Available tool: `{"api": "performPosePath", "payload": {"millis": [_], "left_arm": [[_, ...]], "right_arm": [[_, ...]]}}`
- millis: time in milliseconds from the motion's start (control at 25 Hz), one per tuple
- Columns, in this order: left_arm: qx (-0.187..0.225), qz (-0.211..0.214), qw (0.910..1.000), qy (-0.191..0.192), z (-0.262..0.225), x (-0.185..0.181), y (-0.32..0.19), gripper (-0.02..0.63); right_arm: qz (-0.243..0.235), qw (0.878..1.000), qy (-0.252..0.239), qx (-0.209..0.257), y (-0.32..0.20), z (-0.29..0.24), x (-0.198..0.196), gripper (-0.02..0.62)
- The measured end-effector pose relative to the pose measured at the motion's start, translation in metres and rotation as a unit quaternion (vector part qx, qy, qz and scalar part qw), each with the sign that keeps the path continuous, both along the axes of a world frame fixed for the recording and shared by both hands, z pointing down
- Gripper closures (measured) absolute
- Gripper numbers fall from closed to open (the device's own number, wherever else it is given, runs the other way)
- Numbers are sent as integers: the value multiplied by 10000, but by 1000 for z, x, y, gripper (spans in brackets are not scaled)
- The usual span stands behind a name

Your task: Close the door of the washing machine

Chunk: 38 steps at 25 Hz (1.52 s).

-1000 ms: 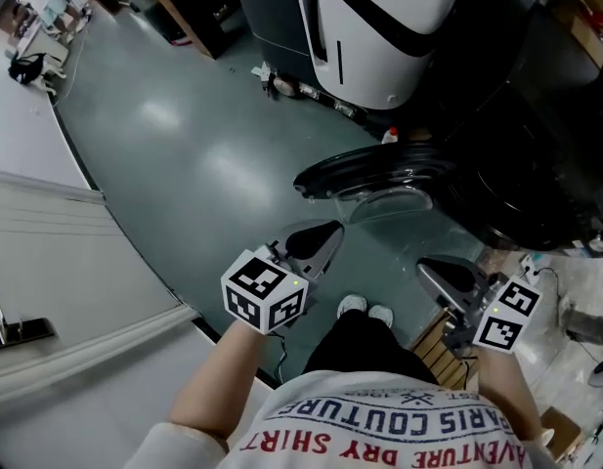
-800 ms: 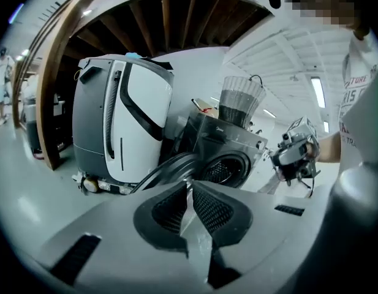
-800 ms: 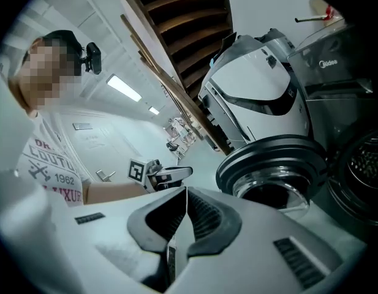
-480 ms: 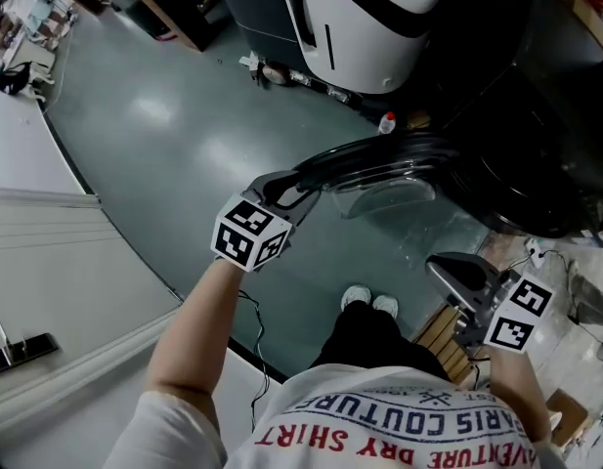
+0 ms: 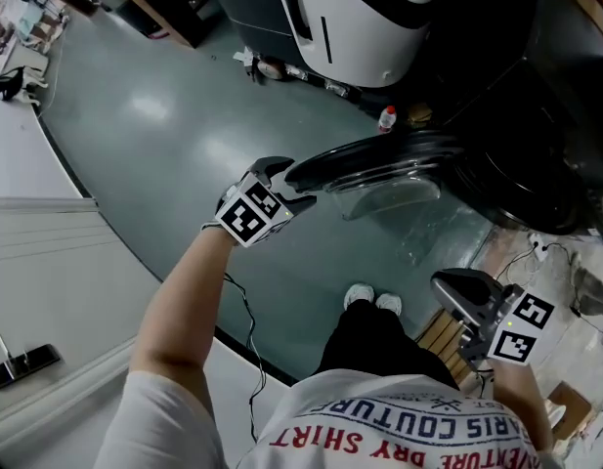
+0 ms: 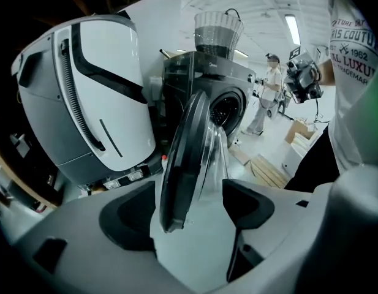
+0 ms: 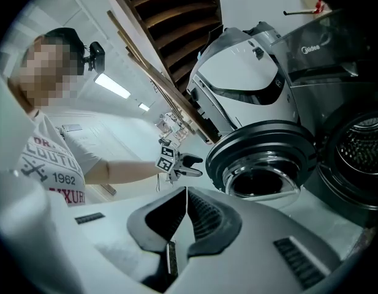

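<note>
The washing machine (image 5: 536, 154) stands dark at the right, its round door (image 5: 379, 169) swung wide open: a black rim round a clear bowl. My left gripper (image 5: 286, 186) is at the door's free edge. In the left gripper view the door's rim (image 6: 178, 164) stands between the jaws without touching either pad; the left gripper (image 6: 189, 210) is open, its jaws having just been opening. My right gripper (image 5: 455, 286) hangs low near my body, away from the door, shut with nothing in it. The right gripper view shows its closed tips (image 7: 185, 192), the door (image 7: 262, 158) and the drum (image 7: 360, 146).
A large white machine (image 5: 360, 18) stands behind the door, a small bottle (image 5: 387, 118) on the floor at its foot. My shoes (image 5: 374, 303) and a wooden pallet (image 5: 443, 335) lie below the door. A person (image 6: 271, 94) stands far off.
My left gripper has reached out from near my body to the door's edge, rolled over, and opened its jaws around the rim. The right gripper has sunk slightly.
</note>
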<state>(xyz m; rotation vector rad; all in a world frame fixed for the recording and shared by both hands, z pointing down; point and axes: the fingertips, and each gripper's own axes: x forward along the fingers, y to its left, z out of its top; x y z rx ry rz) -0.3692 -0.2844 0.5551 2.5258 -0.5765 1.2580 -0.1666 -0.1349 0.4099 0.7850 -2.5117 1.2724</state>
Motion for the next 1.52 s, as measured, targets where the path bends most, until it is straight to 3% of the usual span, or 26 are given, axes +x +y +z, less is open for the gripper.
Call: {"api": "performPosePath", "payload": {"millis": [240,400,600,760,1520], "left_arm": [[-155,26,9995,-257,29,5,-15,262],[-70,287,9985,-463,39,11,-19,269],[3,256,9981,-566,43,12,-21,370],[-8,221,9980,-594,43,13,-17,371],[-312,-202,9978,-545,47,56,91,397]], "right_arm": [[101,9998,102,-141,6,9,12,572],[189,9997,48,-137,5,12,13,572],[247,9996,10,-127,7,13,13,572],[315,9994,-3,-114,10,12,20,572],[454,9985,-292,-1,63,1,57,572]]}}
